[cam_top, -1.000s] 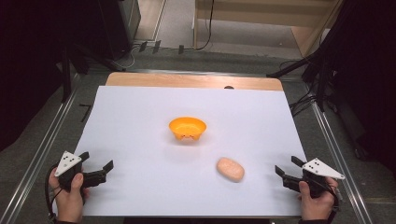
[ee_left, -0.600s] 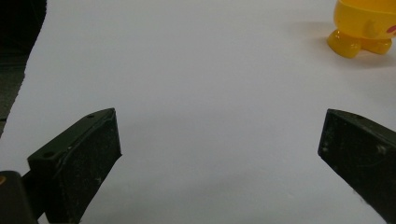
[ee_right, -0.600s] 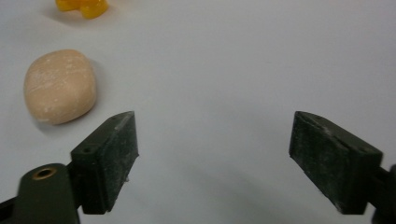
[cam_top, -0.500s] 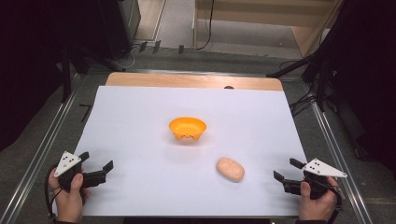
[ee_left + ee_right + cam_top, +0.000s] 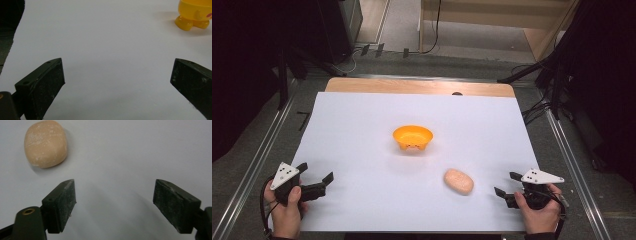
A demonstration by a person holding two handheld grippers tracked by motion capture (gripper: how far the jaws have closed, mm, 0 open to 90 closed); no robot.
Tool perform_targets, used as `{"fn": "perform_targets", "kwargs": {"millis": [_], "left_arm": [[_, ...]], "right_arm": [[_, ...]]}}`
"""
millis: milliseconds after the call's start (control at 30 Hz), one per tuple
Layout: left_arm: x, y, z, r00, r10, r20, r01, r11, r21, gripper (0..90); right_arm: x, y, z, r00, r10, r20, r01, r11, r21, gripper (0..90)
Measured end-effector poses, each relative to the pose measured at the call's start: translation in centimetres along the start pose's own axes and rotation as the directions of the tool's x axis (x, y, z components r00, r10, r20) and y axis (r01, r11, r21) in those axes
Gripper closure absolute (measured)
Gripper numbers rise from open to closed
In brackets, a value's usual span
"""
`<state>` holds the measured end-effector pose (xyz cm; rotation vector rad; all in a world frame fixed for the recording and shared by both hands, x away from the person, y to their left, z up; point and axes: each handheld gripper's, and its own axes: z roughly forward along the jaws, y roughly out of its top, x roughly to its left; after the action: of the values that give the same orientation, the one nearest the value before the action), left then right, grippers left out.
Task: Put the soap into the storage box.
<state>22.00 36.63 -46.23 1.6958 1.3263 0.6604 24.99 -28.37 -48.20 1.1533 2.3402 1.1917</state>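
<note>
White-covered table (image 5: pixel 362 125); on it, orange bowl (image 5: pixel 412 137) and tan bun (image 5: pixel 458 181), apart.

bowl (image 5: pixel 195 15): top and right side cut by the left gripper view's edge; a reddish mark on it, too partial to read
left gripper (image 5: pixel 117 82): right jaw runs off the frame's corner
person's hands (image 5: pixel 287 212): forearms cut by the high view's bottom edge
table (image 5: pixel 412 86): dark spot at far edge, too small to tell

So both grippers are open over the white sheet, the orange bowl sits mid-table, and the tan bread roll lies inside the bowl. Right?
Not quite: the tan bread roll lies on the white sheet, apart from the orange bowl and nearer the right gripper, as the high view shows. The left gripper is open too.
</note>
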Motion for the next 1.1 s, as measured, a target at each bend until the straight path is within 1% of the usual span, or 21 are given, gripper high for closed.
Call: {"fn": "perform_targets", "kwargs": {"millis": [33,100,167,200,267,367,400,500,567,600,633,667,733,800,833,967,1033,1100], "left_arm": [[0.0,0.0,0.0,1.0,0.0,0.0,0.0,1.0,0.0,0.0],[0.0,0.0,0.0,1.0,0.001,-0.001,-0.001,1.0,0.0,0.0],[0.0,0.0,0.0,1.0,0.002,-0.001,-0.002,1.0,0.0,0.0],[0.0,0.0,0.0,1.0,0.001,-0.003,-0.001,1.0,0.0,0.0],[0.0,0.0,0.0,1.0,0.001,-0.003,-0.001,1.0,-0.002,0.0],[0.0,0.0,0.0,1.0,-0.002,-0.004,0.002,1.0,-0.005,0.0],[0.0,0.0,0.0,1.0,-0.002,-0.006,0.002,1.0,-0.005,0.0],[-0.1,0.0,0.0,1.0,0.001,-0.009,-0.001,1.0,-0.002,0.0],[-0.1,0.0,0.0,0.9999,0.003,-0.011,-0.003,1.0,-0.001,0.0],[-0.1,0.0,0.0,0.9999,0.005,-0.012,-0.005,1.0,-0.002,0.0],[-0.1,0.0,0.0,0.9999,0.006,-0.012,-0.006,1.0,-0.002,0.0],[-0.1,0.0,0.0,0.9999,0.006,-0.012,-0.006,1.0,-0.001,0.0],[-0.2,0.0,0.0,0.9999,0.007,-0.013,-0.007,1.0,-0.001,0.0],[-0.2,0.0,0.1,0.9999,0.009,-0.015,-0.009,1.0,0.002,0.0],[-0.2,0.0,0.1,0.9998,0.01,-0.015,-0.01,0.9999,0.002,0.0],[-0.2,0.0,0.1,0.9998,0.013,-0.015,-0.013,0.9999,0.001,0.0],[-0.2,0.0,0.1,0.9998,0.014,-0.016,-0.014,0.9999,0.003,0.0],[-0.3,0.0,0.1,0.9996,0.024,-0.016,-0.024,0.9997,0.007,0.0]], "right_arm": [[0.1,0.1,0.1,1.0,-0.005,0.008,0.005,1.0,0.009,19.8],[0.2,0.3,0.3,0.9999,-0.014,-0.01,0.014,0.999,0.029,21.1],[0.5,0.7,0.4,0.9995,-0.032,0.0,0.032,0.999,0.037,22.2],[0.5,0.8,0.4,0.9993,-0.037,-0.007,0.037,0.998,0.043,22.6],[0.7,1.3,0.5,0.9984,-0.056,-0.005,0.056,0.997,0.054,23.0],[0.8,1.5,0.6,0.9981,-0.062,-0.008,0.062,0.996,0.06,23.0],[0.6,1.7,0.6,0.998,-0.059,-0.021,0.06,0.996,0.072,23.5],[0.5,1.8,0.6,0.9977,-0.064,-0.021,0.065,0.995,0.08,23.5],[0.5,2.0,0.6,0.9977,-0.057,-0.038,0.06,0.994,0.091,23.7],[0.4,2.0,0.7,0.9971,-0.061,-0.045,0.065,0.993,0.095,24.0],[0.5,2.2,0.9,0.9962,-0.068,-0.055,0.074,0.99,0.119,24.5],[0.5,2.2,0.9,0.9962,-0.068,-0.055,0.074,0.99,0.119,24.5],[0.7,2.5,1.1,0.995,-0.074,-0.067,0.083,0.988,0.133,25.3],[0.9,3.0,1.3,0.993,-0.079,-0.088,0.092,0.984,0.151,25.4],[0.9,3.0,1.3,0.993,-0.079,-0.088,0.092,0.984,0.151,25.4],[1.2,3.6,1.8,0.9915,-0.081,-0.102,0.098,0.979,0.18,25.4],[1.3,3.9,2.2,0.9899,-0.08,-0.117,0.102,0.975,0.196,25.4],[1.5,4.2,2.5,0.9892,-0.081,-0.122,0.106,0.971,0.214,25.4]]}}
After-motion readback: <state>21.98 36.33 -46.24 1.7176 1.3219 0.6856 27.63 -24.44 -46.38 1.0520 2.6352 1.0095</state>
